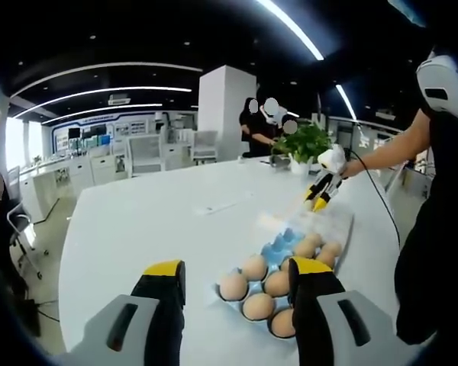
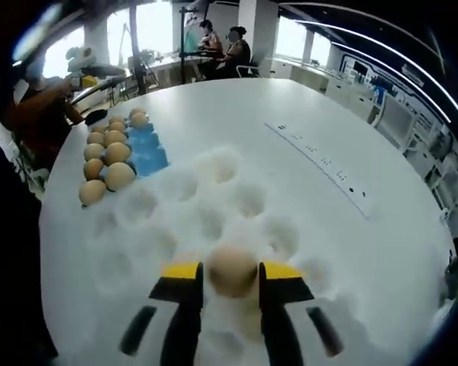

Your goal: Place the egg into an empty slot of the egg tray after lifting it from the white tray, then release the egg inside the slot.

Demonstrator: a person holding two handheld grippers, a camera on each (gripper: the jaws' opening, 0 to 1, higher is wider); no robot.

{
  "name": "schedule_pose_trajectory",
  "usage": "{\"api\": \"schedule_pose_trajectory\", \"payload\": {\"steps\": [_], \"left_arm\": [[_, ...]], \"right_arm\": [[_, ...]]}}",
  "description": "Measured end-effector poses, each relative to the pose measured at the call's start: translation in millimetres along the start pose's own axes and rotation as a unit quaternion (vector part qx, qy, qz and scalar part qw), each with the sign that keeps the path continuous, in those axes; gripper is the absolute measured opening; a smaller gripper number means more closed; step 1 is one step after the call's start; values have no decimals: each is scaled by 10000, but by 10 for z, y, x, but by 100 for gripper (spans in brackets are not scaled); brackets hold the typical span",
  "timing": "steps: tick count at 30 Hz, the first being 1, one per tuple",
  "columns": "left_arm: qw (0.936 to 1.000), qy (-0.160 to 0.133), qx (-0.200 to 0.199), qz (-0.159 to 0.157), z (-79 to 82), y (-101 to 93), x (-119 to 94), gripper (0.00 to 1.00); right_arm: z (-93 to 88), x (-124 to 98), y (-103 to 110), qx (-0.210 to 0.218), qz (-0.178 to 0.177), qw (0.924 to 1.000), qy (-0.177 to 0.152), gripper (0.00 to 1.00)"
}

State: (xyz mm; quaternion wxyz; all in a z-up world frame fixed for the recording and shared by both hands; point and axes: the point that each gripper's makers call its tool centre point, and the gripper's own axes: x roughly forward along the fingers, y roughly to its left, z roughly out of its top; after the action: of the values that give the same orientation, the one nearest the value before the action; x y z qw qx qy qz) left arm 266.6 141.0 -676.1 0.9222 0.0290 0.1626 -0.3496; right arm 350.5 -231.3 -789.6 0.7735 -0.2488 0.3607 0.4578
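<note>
- In the right gripper view, the right gripper (image 2: 230, 284) rises from the bottom centre, and its yellow-tipped jaws are clamped on an egg (image 2: 231, 268).
- The held egg is just above the white tray (image 2: 214, 206), which has many round hollows and fills the middle of the frame.
- At the upper left, the blue egg tray (image 2: 146, 151) holds several eggs.
- In the left gripper view, the left gripper (image 1: 237, 278) stands at the bottom with its jaws apart and nothing between them.
- The same egg tray (image 1: 278, 248) lies just behind the jaws, right of centre, on the white table (image 1: 145, 221).
- A green plant (image 1: 301, 142) stands at the far edge, upper right.
</note>
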Motion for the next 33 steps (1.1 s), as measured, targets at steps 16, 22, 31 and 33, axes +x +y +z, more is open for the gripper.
{"api": "schedule_pose_trajectory", "payload": {"steps": [16, 22, 31, 33], "left_arm": [[9999, 30, -27, 105, -21, 54, -34, 55], [9999, -8, -18, 99, -2, 53, -36, 55], [9999, 24, -36, 154, -38, 85, -84, 55], [9999, 21, -36, 160, -41, 85, -87, 55]], "right_arm": [[-16, -8, -13, 375, 125, 9992, 107, 24], [232, -233, -46, 332, -194, 9977, -549, 24], [463, -396, 41, 122, -161, 9968, -776, 24], [467, -389, 34, 138, -141, 9969, -761, 24]]}}
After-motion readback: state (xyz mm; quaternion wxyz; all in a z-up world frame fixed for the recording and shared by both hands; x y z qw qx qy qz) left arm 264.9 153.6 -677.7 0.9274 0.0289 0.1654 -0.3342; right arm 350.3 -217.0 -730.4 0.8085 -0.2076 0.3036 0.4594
